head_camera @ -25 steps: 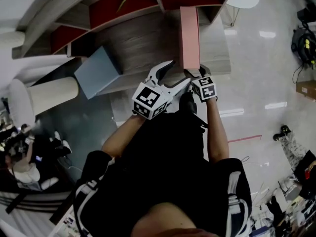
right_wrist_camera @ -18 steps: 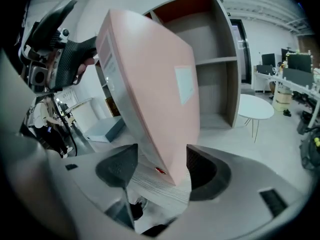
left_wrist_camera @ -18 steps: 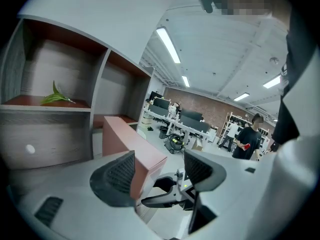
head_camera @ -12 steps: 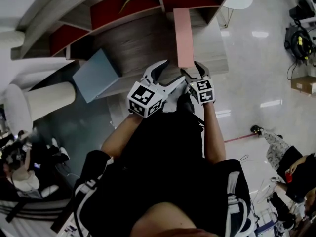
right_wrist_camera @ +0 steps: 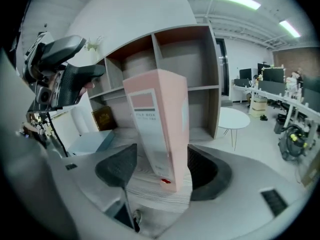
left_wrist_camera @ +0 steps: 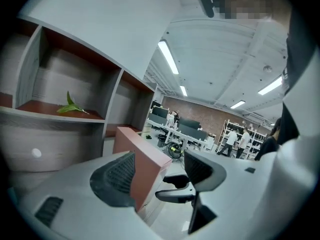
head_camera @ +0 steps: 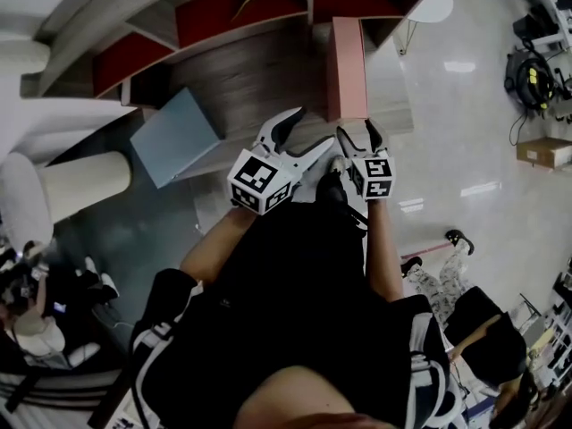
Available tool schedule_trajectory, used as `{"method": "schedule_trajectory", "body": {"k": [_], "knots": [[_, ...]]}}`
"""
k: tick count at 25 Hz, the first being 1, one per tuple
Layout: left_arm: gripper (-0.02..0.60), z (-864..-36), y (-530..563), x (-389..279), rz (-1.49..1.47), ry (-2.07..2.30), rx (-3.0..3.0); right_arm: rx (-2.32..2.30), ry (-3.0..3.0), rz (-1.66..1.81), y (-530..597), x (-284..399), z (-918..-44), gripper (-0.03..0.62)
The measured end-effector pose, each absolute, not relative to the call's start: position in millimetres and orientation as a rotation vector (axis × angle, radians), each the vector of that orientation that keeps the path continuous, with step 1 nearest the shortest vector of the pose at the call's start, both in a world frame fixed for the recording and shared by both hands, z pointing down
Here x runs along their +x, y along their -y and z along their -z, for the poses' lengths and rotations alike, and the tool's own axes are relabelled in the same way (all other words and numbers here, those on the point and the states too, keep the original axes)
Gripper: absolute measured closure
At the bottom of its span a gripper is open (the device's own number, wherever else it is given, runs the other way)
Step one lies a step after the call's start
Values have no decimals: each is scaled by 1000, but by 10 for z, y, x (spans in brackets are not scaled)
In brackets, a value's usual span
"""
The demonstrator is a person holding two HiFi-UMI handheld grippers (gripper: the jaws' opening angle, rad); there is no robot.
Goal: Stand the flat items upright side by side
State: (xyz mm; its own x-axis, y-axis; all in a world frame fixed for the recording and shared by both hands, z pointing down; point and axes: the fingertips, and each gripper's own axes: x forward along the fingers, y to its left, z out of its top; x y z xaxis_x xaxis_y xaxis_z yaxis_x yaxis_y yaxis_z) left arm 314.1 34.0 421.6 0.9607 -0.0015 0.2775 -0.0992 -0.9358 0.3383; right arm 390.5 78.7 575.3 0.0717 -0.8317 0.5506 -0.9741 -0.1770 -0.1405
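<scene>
A tall pink file box [head_camera: 347,70] stands upright on the wooden top [head_camera: 241,83], near its right end. My right gripper [head_camera: 357,137] is just in front of the box's near end. Its jaws have just been opening. In the right gripper view the pink box [right_wrist_camera: 160,129] stands between the pads [right_wrist_camera: 117,169], with a gap showing on the left side. My left gripper [head_camera: 304,132] hangs open beside it on the left, holding nothing. In the left gripper view the pink box [left_wrist_camera: 142,159] shows past my open left gripper [left_wrist_camera: 157,176]. A flat blue-grey box [head_camera: 176,137] lies at the top's left edge.
Shelf cubbies with red backs [head_camera: 223,16] run along the far side, one holding a green leaf [left_wrist_camera: 70,106]. A brown book [right_wrist_camera: 102,118] leans in a lower cubby. A round white table [right_wrist_camera: 235,118] stands on the floor to the right. People stand in the office behind.
The right gripper's jaws have spread off the pink box and drawn back a little from its near end. The box stays upright. Both grippers have risen slightly.
</scene>
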Motion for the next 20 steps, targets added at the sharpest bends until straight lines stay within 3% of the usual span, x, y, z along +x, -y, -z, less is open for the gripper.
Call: {"method": "schedule_trajectory", "body": {"k": [7, 17, 20], "knots": [[277, -4032, -220, 2785, -302, 145, 2832, 2291, 1681, -639, -684, 3905, -5230, 264], [495, -3908, 131, 2203, -194, 433, 2851, 2353, 1568, -638, -427, 3898, -5181, 261], [531, -3920, 228, 2050, -187, 507, 2840, 2370, 1535, -633, -378, 3941, -5175, 261]]}}
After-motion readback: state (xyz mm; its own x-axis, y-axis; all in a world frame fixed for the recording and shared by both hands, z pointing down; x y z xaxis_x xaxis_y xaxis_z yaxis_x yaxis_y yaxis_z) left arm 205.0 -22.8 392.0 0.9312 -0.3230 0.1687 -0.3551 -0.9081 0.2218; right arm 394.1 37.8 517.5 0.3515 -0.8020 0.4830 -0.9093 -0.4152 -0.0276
